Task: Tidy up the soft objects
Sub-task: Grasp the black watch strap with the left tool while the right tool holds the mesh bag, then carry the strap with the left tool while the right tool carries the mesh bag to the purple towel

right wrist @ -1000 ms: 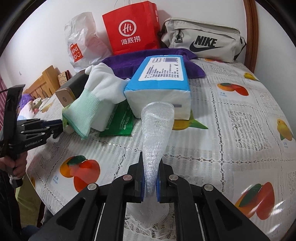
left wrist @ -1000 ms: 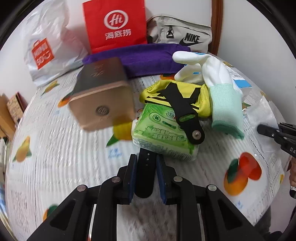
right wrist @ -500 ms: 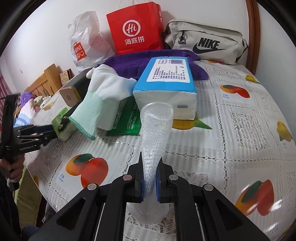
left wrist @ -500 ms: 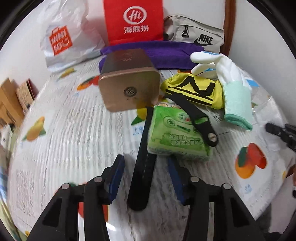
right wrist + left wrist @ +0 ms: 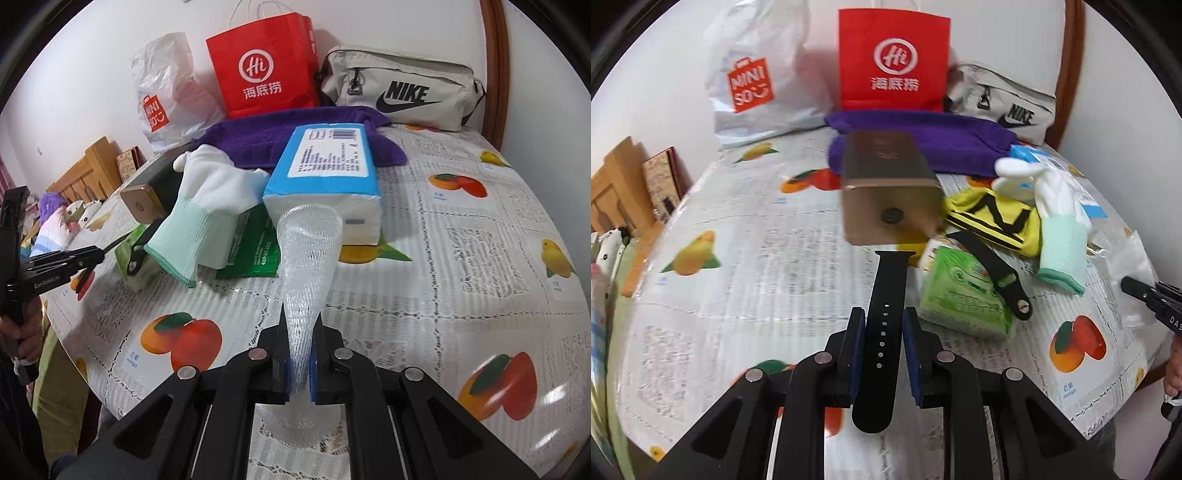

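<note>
My left gripper (image 5: 884,314) is closing its jaws, and the blue pads press the two edges of a black watch strap (image 5: 890,280) with a row of holes. The strap points toward a gold box (image 5: 890,195). The other strap half (image 5: 993,266) lies across a green tissue pack (image 5: 964,295). Beside them lie a yellow-and-black cloth (image 5: 993,218) and a white glove (image 5: 1056,206) with a green cuff. My right gripper (image 5: 299,325) is shut on a white foam net sleeve (image 5: 308,251), in front of a blue tissue pack (image 5: 328,166).
A purple towel (image 5: 923,136) lies at the back of the fruit-print tablecloth (image 5: 461,240). Behind it stand a red paper bag (image 5: 894,59), a white plastic bag (image 5: 753,74) and a grey Nike bag (image 5: 399,92). A wooden bed frame (image 5: 88,166) lies beyond the table's left edge.
The left gripper opened, let the strap lie on the table, then closed on its edges again and rose with it, shifting left. The right gripper kept still with the foam net.
</note>
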`<state>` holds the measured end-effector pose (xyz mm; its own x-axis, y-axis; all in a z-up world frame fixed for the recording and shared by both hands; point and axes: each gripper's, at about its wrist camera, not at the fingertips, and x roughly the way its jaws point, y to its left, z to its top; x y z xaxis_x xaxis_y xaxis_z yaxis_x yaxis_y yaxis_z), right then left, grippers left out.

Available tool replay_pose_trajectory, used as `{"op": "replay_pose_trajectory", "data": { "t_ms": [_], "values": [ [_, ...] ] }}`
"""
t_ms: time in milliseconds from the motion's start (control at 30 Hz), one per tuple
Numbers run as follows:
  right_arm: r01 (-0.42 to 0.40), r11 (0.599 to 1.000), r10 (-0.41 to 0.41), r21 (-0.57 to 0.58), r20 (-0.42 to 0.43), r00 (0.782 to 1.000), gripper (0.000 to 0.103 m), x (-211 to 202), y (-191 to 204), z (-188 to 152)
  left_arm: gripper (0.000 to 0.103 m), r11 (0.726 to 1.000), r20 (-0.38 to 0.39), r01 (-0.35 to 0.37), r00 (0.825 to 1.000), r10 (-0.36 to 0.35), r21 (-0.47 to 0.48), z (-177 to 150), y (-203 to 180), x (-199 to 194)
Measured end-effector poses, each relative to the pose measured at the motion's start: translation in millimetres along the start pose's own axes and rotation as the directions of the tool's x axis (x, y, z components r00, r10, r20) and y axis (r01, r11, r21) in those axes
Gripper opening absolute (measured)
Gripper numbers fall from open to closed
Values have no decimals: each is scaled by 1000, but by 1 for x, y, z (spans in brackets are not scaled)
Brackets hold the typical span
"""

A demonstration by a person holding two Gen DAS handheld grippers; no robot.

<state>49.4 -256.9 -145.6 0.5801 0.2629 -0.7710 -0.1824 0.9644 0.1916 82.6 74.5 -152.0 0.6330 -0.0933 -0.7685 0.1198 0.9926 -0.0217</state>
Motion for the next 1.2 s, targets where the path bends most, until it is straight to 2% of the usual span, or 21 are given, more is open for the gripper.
{"op": "replay_pose_trajectory", "data": {
  "t_ms": [300,633,933,1200],
  "values": [
    [10,999,-11,32,33,999,5,-24,-6,13,20,1000,62,14,998,-12,-21,16,2,-32],
    [-10,1000,9,9,86,996,5,-40,1,56,20,999,110,17,994,-13,-31,51,-1,-46],
    [-31,999,35,-44,103,994,5,-20,11,113,20,999,117,3,993,3,-46,93,0,-31],
    [-40,997,46,-61,97,994,5,15,6,167,20,998,111,-3,994,10,-70,138,5,-3]
  ]
}}
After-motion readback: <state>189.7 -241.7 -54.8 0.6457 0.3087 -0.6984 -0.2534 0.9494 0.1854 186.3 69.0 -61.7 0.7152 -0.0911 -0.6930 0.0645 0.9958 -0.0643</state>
